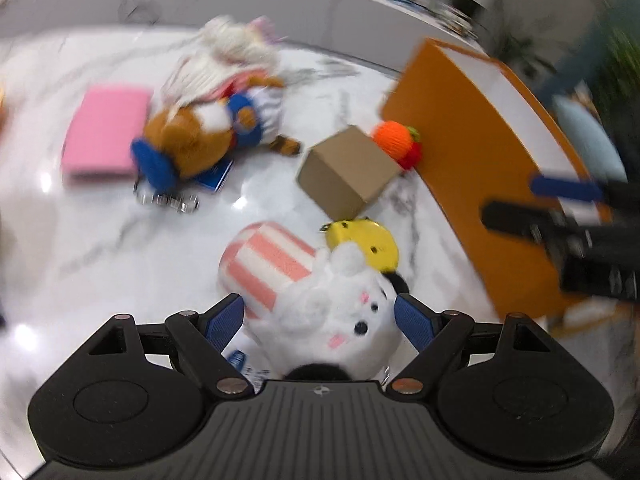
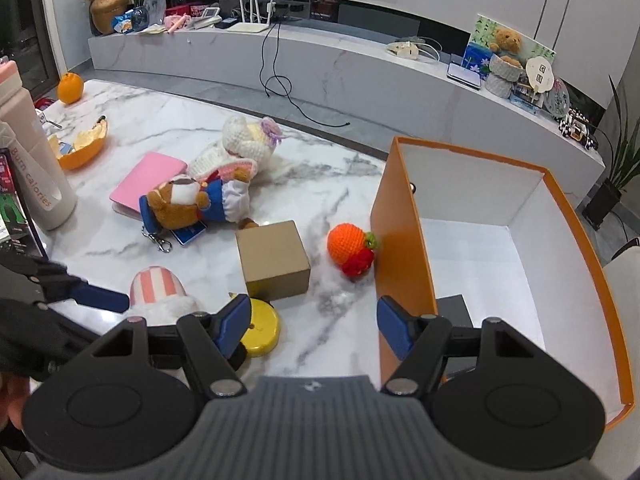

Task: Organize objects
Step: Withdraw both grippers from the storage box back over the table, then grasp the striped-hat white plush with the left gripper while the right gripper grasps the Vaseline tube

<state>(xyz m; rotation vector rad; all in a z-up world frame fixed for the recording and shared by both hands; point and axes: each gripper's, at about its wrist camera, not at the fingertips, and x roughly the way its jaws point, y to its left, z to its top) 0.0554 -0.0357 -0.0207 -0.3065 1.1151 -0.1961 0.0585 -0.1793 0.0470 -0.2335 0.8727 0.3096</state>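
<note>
Left tongs [image 1: 319, 316] spread wide, straddling white plush toy [image 1: 340, 320] on marble worktop [image 1: 120, 240]; pads not pressing. Right tongs [image 2: 314, 320] apart, empty, over worktop beside orange box [image 2: 400, 216]. Cardboard box [image 2: 274, 260], crocheted orange [image 2: 347, 246] near box wall.

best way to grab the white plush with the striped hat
Grip the white plush across its round head, coming from above. The left gripper already straddles it, open, blue pads either side. The head is its widest soft part; the striped hat tapers away and would slip.
</note>
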